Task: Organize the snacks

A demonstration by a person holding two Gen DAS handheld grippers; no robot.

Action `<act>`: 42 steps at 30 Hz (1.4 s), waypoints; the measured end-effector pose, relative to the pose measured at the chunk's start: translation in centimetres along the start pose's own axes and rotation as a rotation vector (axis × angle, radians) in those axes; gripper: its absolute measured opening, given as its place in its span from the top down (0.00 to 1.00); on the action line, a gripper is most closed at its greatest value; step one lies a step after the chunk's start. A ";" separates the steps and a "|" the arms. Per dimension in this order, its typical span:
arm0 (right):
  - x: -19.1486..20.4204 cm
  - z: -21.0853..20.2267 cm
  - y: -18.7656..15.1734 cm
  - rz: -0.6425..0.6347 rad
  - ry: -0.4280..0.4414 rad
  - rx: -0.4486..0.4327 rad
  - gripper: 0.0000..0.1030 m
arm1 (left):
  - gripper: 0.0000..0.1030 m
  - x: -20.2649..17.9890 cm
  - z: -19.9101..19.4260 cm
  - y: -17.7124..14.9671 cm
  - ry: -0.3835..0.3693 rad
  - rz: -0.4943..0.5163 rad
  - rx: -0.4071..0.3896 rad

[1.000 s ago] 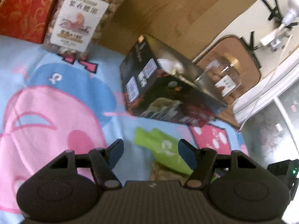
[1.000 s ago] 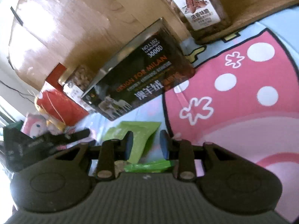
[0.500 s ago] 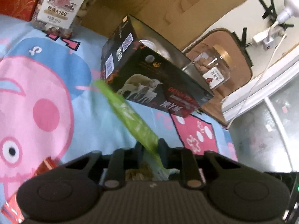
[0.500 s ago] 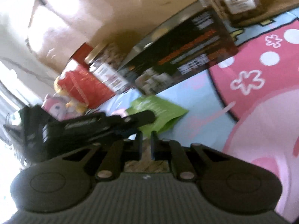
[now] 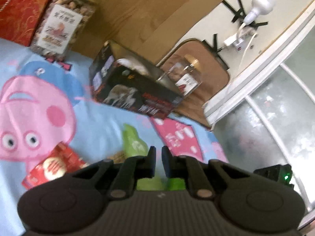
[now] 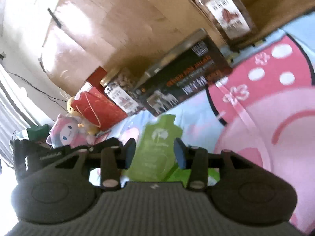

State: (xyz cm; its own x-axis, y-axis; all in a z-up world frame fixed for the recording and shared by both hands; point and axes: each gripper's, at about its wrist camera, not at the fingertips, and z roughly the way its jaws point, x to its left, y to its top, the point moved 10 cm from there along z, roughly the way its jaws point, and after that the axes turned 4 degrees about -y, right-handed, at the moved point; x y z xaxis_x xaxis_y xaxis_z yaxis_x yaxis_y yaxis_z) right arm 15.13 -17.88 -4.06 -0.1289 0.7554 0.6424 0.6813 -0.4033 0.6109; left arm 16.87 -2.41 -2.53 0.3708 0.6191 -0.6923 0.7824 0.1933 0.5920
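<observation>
Plainly a green snack pouch (image 6: 157, 147), white tree logo, lying on cartoon blanket (image 6: 265, 118)

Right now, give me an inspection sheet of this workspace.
Surface: blue cartoon-pig cloth.
Job's things: green snack pouch; black rectangular box; gold-lidded clear nut jar; second clear jar; red snack packet.
Clutter: pink plush toy, red gift box.
Grippers: left gripper almost shut, grip unclear; right gripper open, straddling the pouch.
Cables: white cable at a wall plug.
Surroundings: wooden panel, frosted window.
</observation>
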 end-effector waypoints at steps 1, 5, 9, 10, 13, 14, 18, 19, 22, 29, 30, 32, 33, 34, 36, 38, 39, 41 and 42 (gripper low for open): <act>0.1 0.4 -0.3 -0.001 -0.005 0.010 0.55 | 0.91 0.5 0.1 -0.2 0.034 0.007 0.004; 0.8 0.5 -1.6 -0.045 -0.003 0.044 0.55 | 0.86 1.9 0.5 -0.7 0.061 -0.049 0.032; 1.3 0.4 -1.9 -0.108 -0.028 0.046 0.55 | 0.66 1.7 0.8 -0.5 0.065 -0.034 0.035; 1.2 0.6 -1.8 -0.100 -0.033 0.051 0.55 | 0.62 1.5 1.1 -0.3 0.068 -0.024 0.042; 0.5 0.9 -1.7 -0.087 -0.036 0.057 0.55 | 0.57 1.1 2.3 -0.3 0.086 0.002 0.065; 0.6 1.1 -1.7 -0.108 -0.042 0.059 0.56 | 0.55 0.9 2.8 -0.3 0.090 0.010 0.075; 1.2 1.3 -2.2 -0.203 -0.073 0.065 0.55 | 0.55 0.7 5.2 -0.4 0.083 -0.005 0.126; 1.3 1.2 -2.4 -0.224 -0.077 0.062 0.55 | 0.63 0.6 5.6 -0.4 0.073 -0.019 0.129; 1.4 1.1 -2.7 -0.265 -0.078 0.061 0.55 | 0.75 -0.6 5.6 -0.2 0.019 -0.018 0.113; 1.3 1.2 -2.7 -0.264 -0.072 0.044 0.55 | 0.75 -1.3 7.4 -2.1 0.153 0.138 0.173; 1.3 1.2 -2.7 -0.264 -0.071 0.042 0.55 | 0.79 -1.1 7.4 -2.0 0.156 0.131 0.168; 1.3 1.1 -2.6 -0.250 -0.063 0.041 0.55 | 0.87 -0.5 7.0 -1.6 0.118 0.055 0.158; 1.3 0.9 -2.6 -0.228 -0.053 0.043 0.55 | 0.92 -0.5 6.6 -1.3 0.080 0.015 0.149; 1.1 0.7 -2.4 -0.194 -0.034 0.044 0.55 | 0.94 -0.5 6.0 -1.0 0.046 -0.021 0.131; 0.8 -0.1 -1.9 -0.126 0.006 0.020 0.55 | 0.94 -0.5 5.2 -0.3 0.044 -0.028 0.095; -0.2 -0.8 -1.0 -0.046 0.028 -0.017 0.54 | 0.94 -0.4 4.6 0.0 0.032 -0.035 0.087; -0.9 -1.0 -0.6 -0.003 0.019 -0.033 0.52 | 0.94 -0.3 4.6 0.0 0.016 -0.052 0.093; -2.3 -0.7 -0.2 0.062 -0.007 -0.027 0.51 | 0.94 -0.7 4.3 -0.2 -0.049 -0.098 0.095; -2.5 -0.4 -0.3 0.087 -0.002 -0.015 0.51 | 0.94 -1.0 4.3 -0.1 -0.078 -0.114 0.090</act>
State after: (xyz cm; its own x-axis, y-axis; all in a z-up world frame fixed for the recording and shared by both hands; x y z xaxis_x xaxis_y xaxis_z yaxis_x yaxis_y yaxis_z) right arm 14.96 -19.93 -5.64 -0.0685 0.7184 0.6923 0.6792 -0.4747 0.5598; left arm 18.51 -6.34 -3.66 0.3121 0.5358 -0.7845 0.8619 0.1875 0.4710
